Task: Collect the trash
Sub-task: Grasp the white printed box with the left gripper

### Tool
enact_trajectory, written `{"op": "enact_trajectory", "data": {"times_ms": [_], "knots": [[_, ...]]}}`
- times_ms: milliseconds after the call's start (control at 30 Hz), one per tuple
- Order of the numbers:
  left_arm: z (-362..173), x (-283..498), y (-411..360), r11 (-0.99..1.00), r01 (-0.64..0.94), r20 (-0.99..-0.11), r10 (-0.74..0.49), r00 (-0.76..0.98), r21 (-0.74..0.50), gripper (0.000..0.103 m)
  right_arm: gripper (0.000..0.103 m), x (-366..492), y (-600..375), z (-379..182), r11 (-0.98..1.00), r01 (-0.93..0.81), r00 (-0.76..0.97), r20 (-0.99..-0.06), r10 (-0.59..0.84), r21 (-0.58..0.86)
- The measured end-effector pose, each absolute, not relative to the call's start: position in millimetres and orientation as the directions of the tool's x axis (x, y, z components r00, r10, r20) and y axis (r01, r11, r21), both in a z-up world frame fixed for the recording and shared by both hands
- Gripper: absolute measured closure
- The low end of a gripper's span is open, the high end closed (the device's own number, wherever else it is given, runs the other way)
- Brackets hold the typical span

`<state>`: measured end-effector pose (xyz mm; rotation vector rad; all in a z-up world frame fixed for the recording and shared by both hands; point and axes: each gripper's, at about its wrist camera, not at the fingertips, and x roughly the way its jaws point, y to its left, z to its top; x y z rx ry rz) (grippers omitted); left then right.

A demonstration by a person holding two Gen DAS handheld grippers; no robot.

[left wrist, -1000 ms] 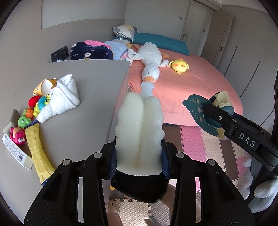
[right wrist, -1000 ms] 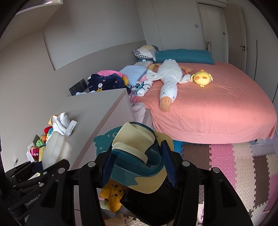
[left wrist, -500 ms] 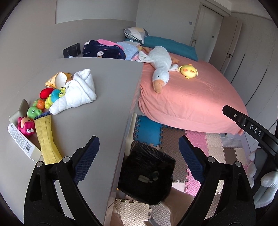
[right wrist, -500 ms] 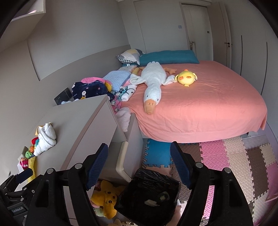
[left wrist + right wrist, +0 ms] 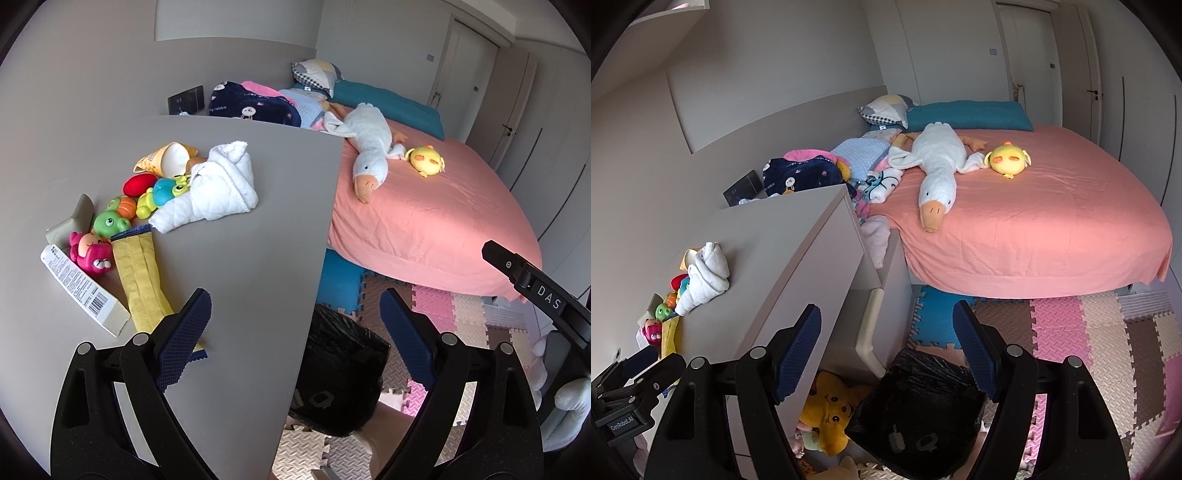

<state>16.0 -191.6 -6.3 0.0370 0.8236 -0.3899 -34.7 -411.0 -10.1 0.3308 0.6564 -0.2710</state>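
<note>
A black trash bag (image 5: 343,373) stands open on the floor beside the grey dresser (image 5: 236,280); it also shows in the right wrist view (image 5: 919,410). My left gripper (image 5: 295,343) is open and empty, over the dresser's edge above the bag. My right gripper (image 5: 886,354) is open and empty, above the bag. On the dresser lie a white boxed tube (image 5: 83,290), a yellow cloth strip (image 5: 142,280), a white folded towel (image 5: 218,188), a yellow paper cup (image 5: 168,162) and several rubber toys (image 5: 122,218).
A bed with a pink sheet (image 5: 1034,221) carries a white goose plush (image 5: 938,173) and a yellow chick plush (image 5: 1008,158). Foam puzzle mats (image 5: 1089,339) cover the floor. A yellow plush (image 5: 831,410) lies on the floor left of the bag.
Both grippers opened. The left let go of a white foam piece and the right let go of a teal and cream item; both are out of sight. Both views have pulled back.
</note>
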Motion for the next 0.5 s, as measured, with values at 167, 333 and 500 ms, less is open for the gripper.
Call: {"op": "enact_trajectory", "data": {"times_ms": [167,333,500], "knots": [[-5,21,-169,0.947,0.3,-0.718,-0.288,0.634,-0.114,0.014,0.029,-26,-391,-12,0.927,0.305,0.767,-0.634,-0.102,0.219],[-4,26,-147,0.963,0.25,-0.716,-0.247,0.653,-0.104,0.014,0.029,-16,-369,-12,0.936,0.268,0.771,-0.633,-0.067,0.227],[-7,33,-124,0.977,0.186,-0.725,-0.201,0.659,-0.102,0.014,0.029,-7,-350,-13,0.939,0.241,0.775,-0.631,-0.035,0.244]]}}
